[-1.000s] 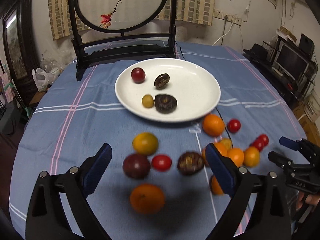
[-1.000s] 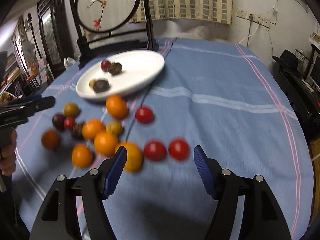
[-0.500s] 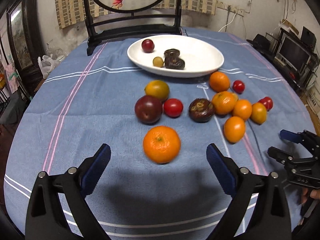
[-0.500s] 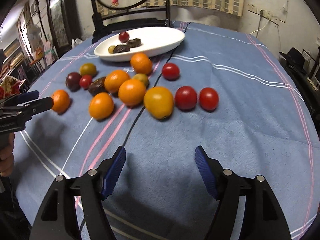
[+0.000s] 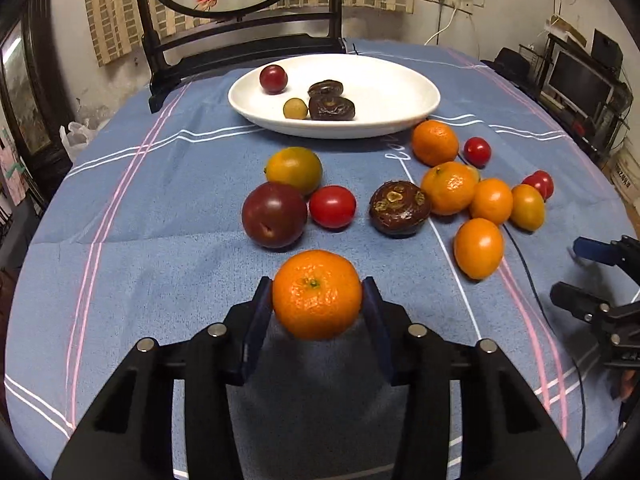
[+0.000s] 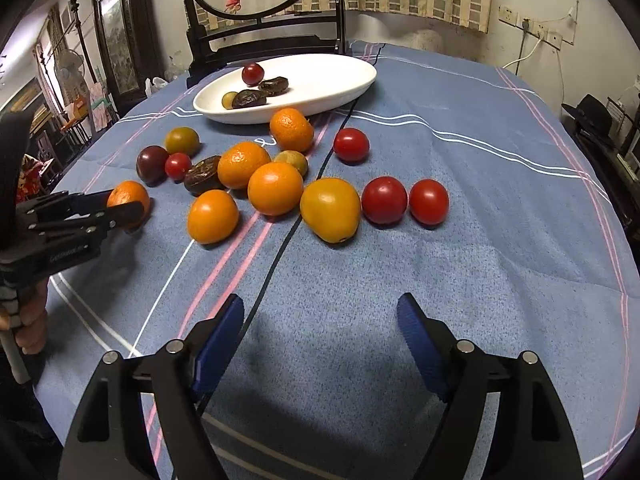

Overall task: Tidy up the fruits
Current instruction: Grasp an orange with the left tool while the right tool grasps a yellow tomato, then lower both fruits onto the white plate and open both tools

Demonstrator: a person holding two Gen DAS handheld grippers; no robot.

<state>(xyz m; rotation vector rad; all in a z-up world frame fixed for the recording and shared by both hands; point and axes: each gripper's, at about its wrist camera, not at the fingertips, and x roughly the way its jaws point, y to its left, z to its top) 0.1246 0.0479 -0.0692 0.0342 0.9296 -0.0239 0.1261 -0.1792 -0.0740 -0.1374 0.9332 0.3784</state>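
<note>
In the left wrist view our left gripper (image 5: 318, 300) has just been closing, and its blue pads (image 5: 260, 304) now press on either flank of a mandarin (image 5: 317, 294), which sits squarely between the fingertips with its stem scar facing up. The fruit lies on the blue striped tablecloth (image 5: 160, 280) at the near edge of the scatter. At 11 o'clock from it rests a dark plum (image 5: 274, 215), with a red cherry tomato (image 5: 332, 206) touching the plum's right side and a green-orange citrus (image 5: 294, 170) just behind the two. At 1 o'clock sits a brown passion fruit (image 5: 399, 208), and beyond it a cluster of orange fruits (image 5: 480, 208). At 12 o'clock, farther back, the white plate (image 5: 392, 92) holds one red fruit, one small yellow-green fruit and two dark wrinkled ones.

In the right wrist view our right gripper (image 6: 320, 332) has just been opening; its jaws stand wide with only cloth between them. A yellow-orange fruit (image 6: 330, 210) lies at 12 o'clock ahead of it, well apart from the fingers, with two red tomatoes (image 6: 406, 201) just to its right. At 10 o'clock the left gripper clasps the mandarin (image 6: 129, 202).
</note>
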